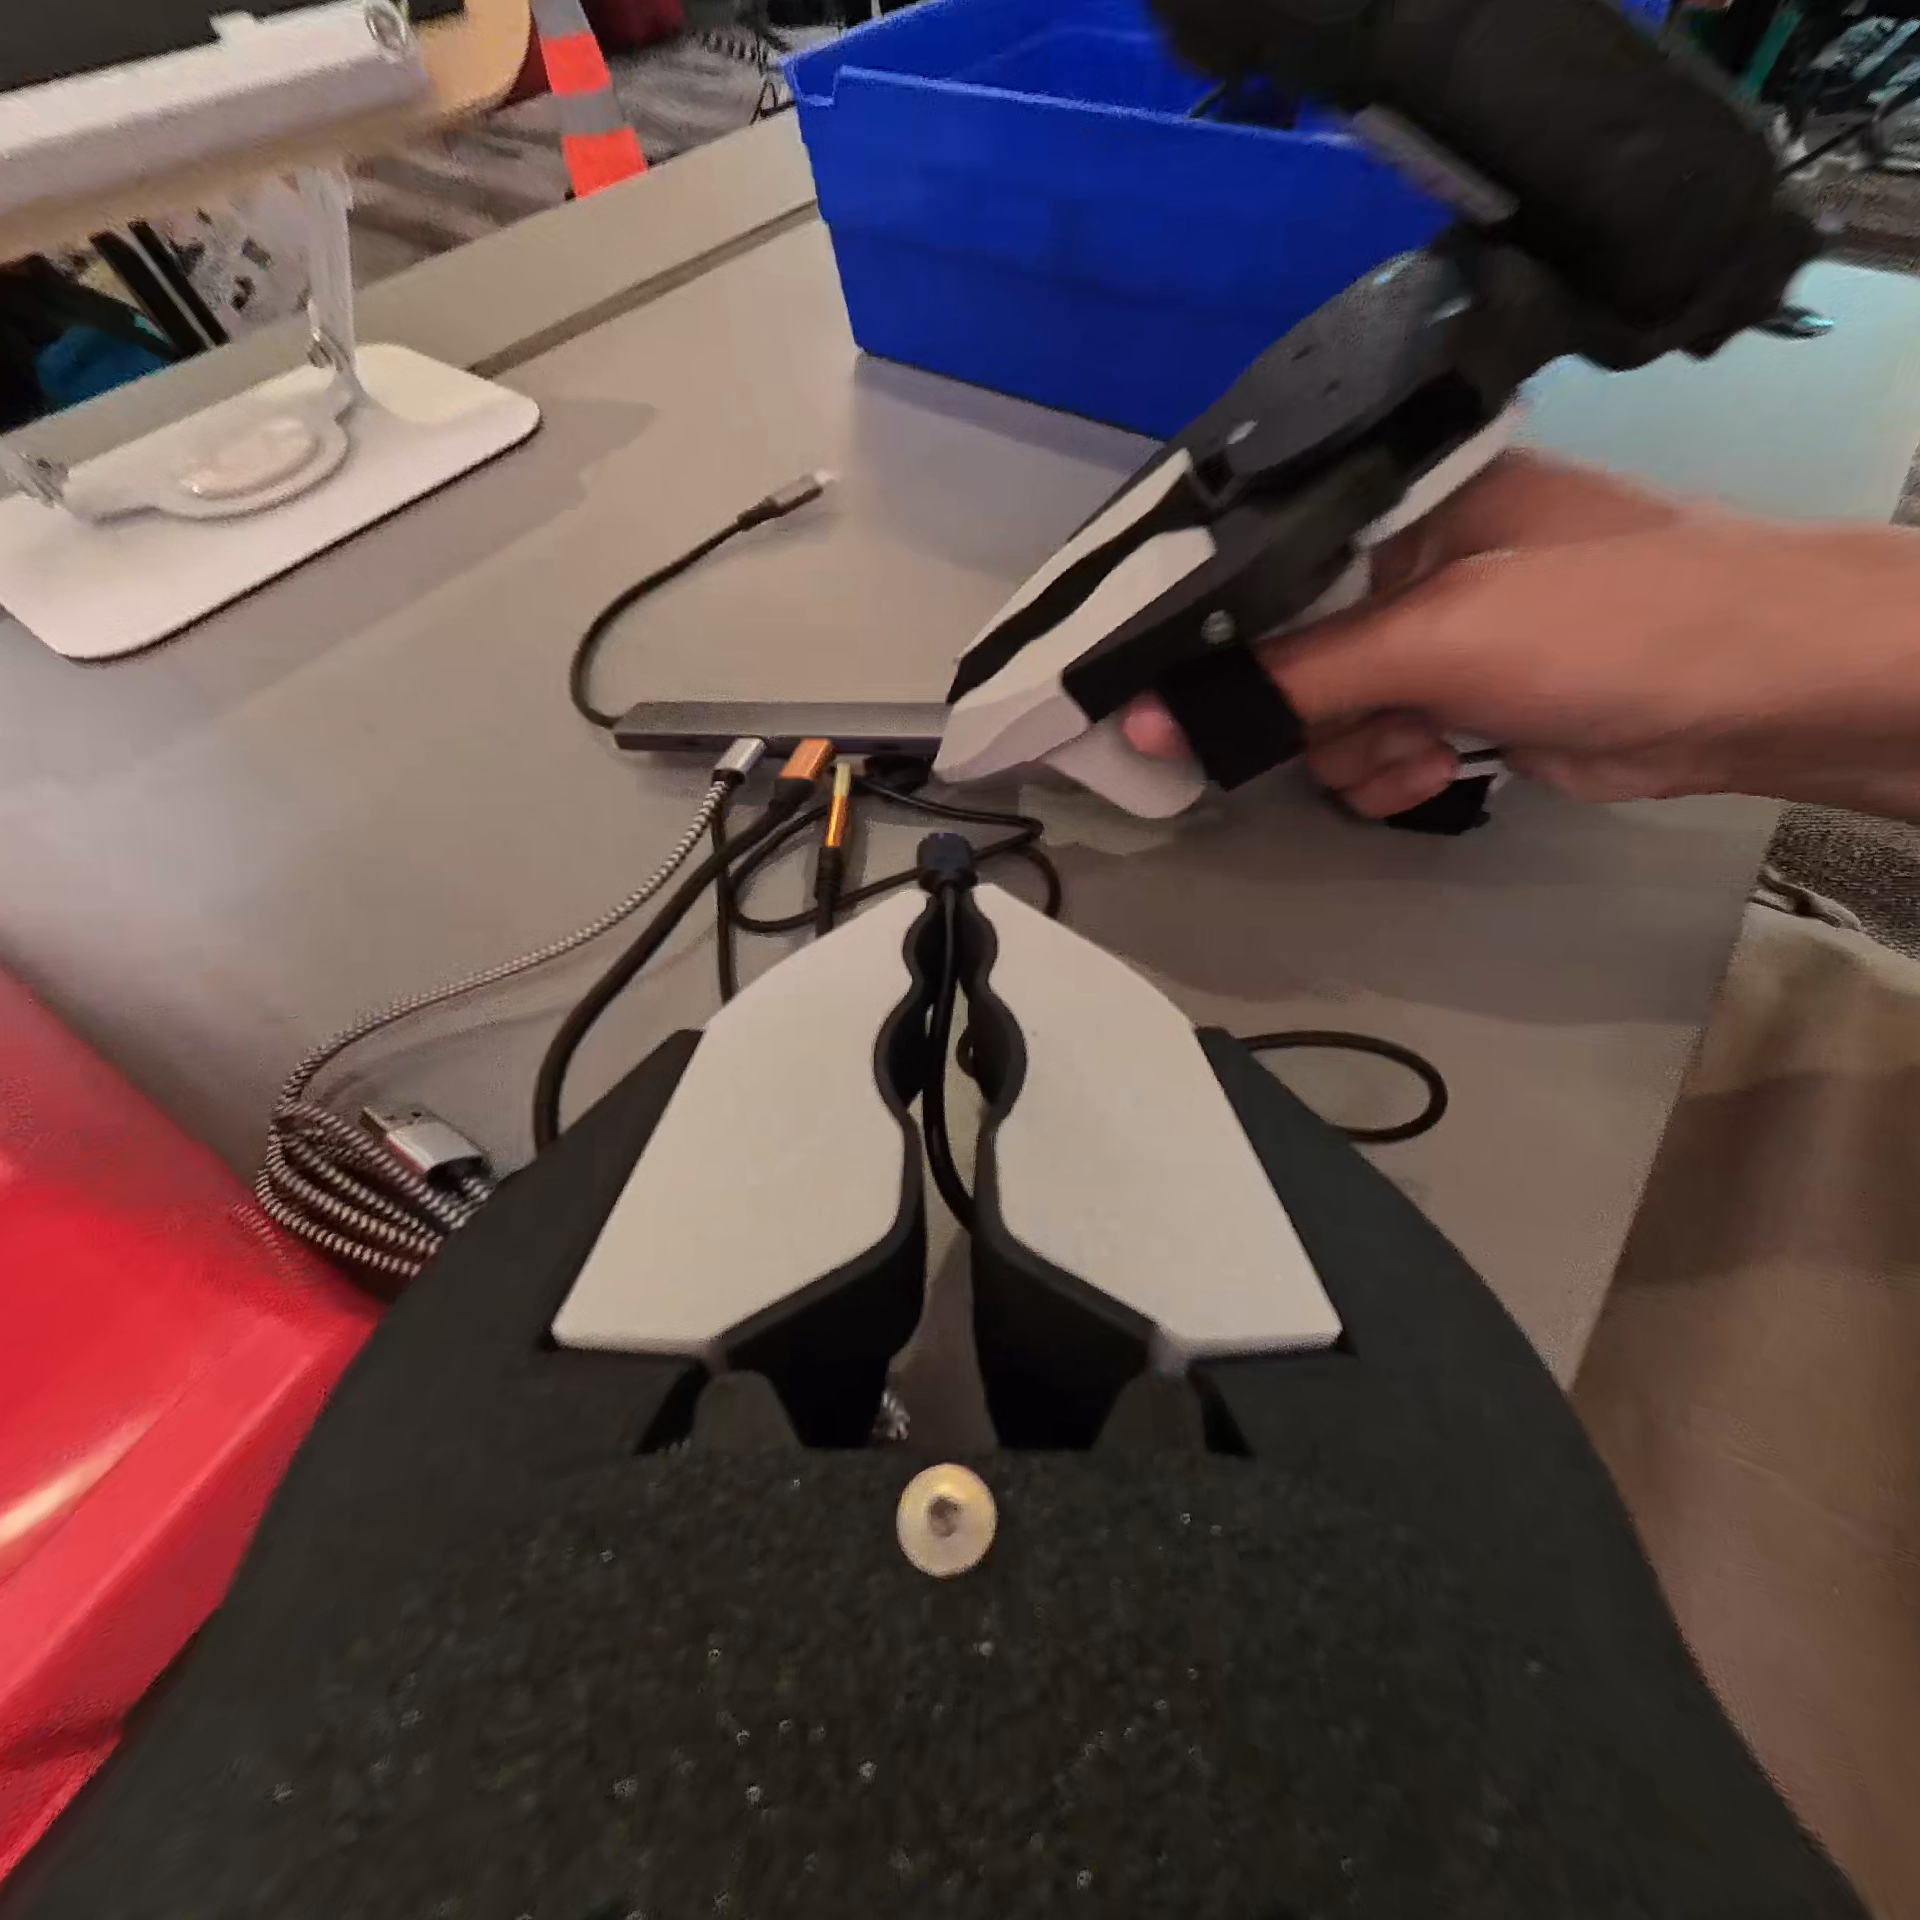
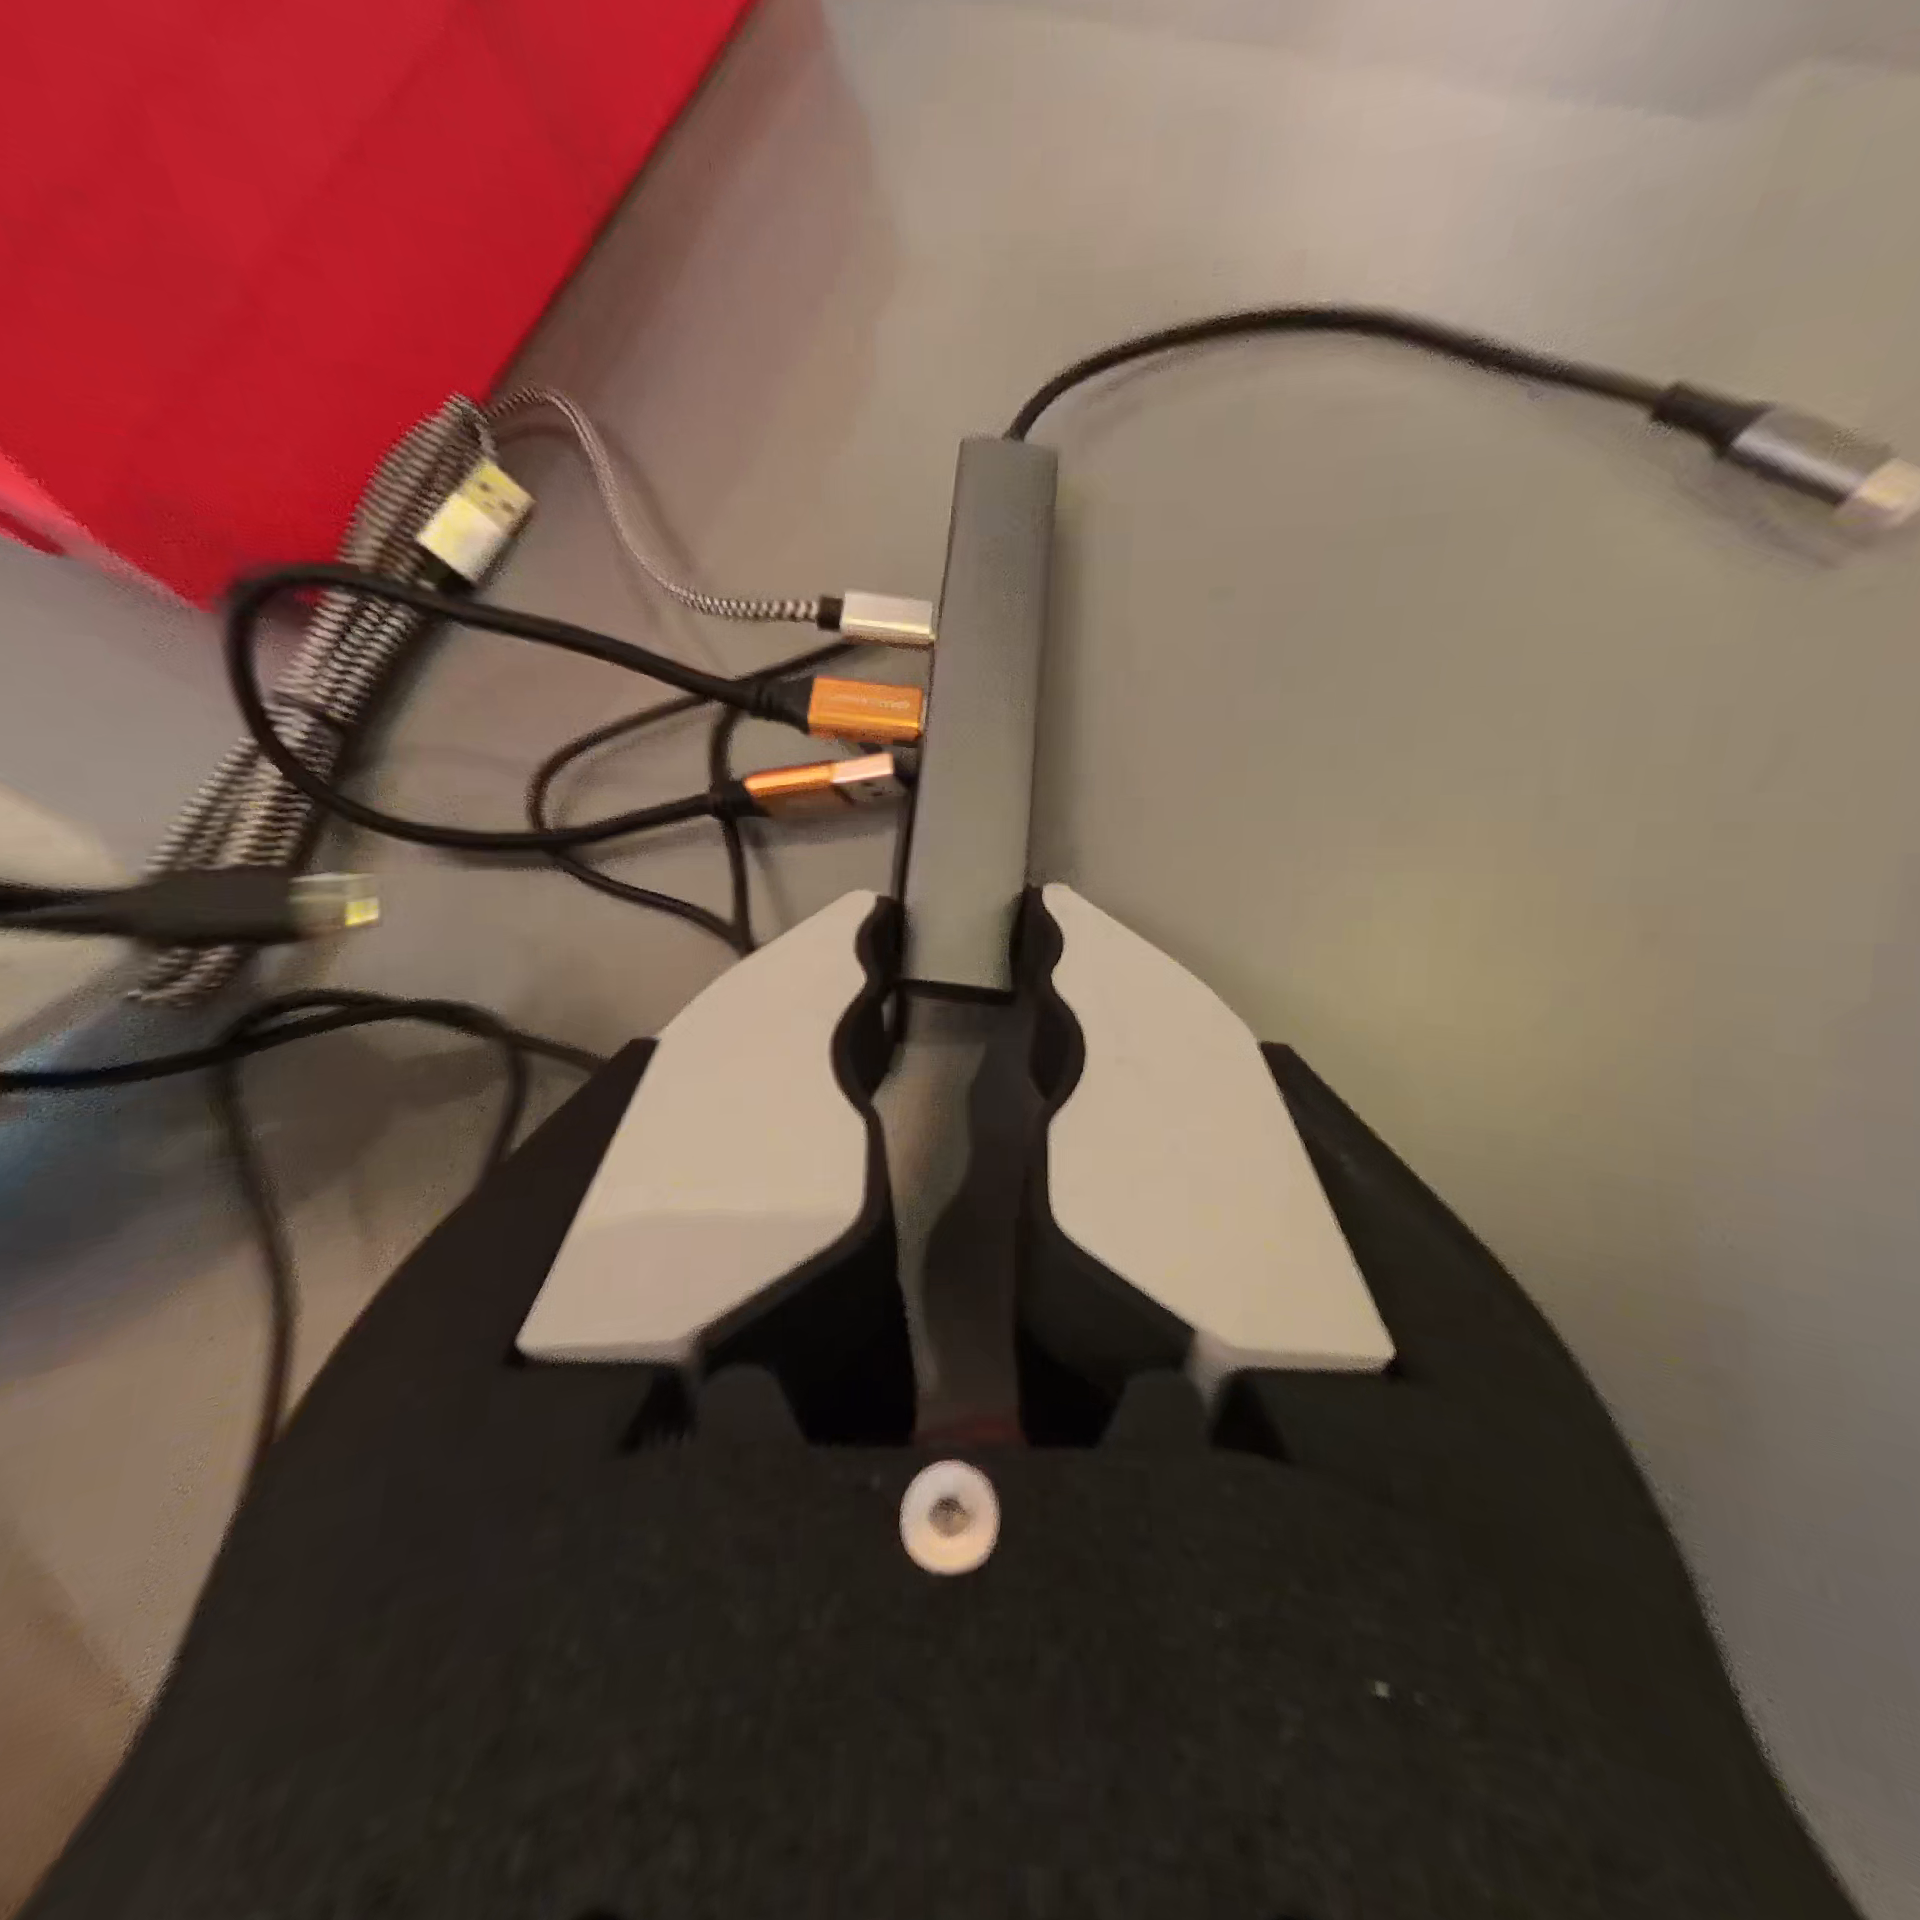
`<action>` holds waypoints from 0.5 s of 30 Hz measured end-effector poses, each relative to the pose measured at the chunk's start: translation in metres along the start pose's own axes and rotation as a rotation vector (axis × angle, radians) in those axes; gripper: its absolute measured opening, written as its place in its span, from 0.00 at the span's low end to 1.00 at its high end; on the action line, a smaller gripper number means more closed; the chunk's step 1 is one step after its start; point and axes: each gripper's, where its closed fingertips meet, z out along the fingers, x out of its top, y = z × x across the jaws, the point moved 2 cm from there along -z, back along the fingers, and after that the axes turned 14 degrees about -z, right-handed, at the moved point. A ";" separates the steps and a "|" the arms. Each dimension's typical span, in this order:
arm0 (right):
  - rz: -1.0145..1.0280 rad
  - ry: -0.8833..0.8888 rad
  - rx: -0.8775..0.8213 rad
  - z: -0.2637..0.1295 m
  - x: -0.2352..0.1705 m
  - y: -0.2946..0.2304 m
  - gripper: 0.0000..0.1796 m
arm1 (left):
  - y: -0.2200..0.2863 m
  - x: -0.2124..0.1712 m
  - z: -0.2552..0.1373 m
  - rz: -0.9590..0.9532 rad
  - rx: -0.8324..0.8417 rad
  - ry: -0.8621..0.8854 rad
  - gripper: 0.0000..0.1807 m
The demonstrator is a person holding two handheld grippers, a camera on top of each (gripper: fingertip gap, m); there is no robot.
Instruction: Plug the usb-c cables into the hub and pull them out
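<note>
Left gripper pinches black cable, plug free, just short of hub. Right gripper clamps hub's near end on table. 2 plugs seated: silver, orange.

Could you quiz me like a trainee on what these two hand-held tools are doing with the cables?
1. True or false: the right tool is clamped on the grey hub.
2. What does the left tool hold? A) black cable B) silver braided cable C) nothing
3. Fill in: the plug with the orange shell sits in the hub's ____ .

Key: 1 true. 2 A; its plug points at the hub, not yet in. 3 side, between the silver plug and a second, loose orange plug.
</note>
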 end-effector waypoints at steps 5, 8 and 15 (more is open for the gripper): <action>-0.067 0.126 0.066 -0.022 0.008 -0.020 0.12 | 0.004 0.009 0.025 0.015 -0.009 -0.021 0.01; -0.038 0.182 0.104 -0.033 0.012 -0.025 0.12 | 0.008 0.013 0.028 0.018 -0.010 -0.019 0.01; -0.058 0.220 0.109 -0.041 0.015 -0.031 0.12 | 0.009 0.013 0.028 0.020 0.041 -0.029 0.01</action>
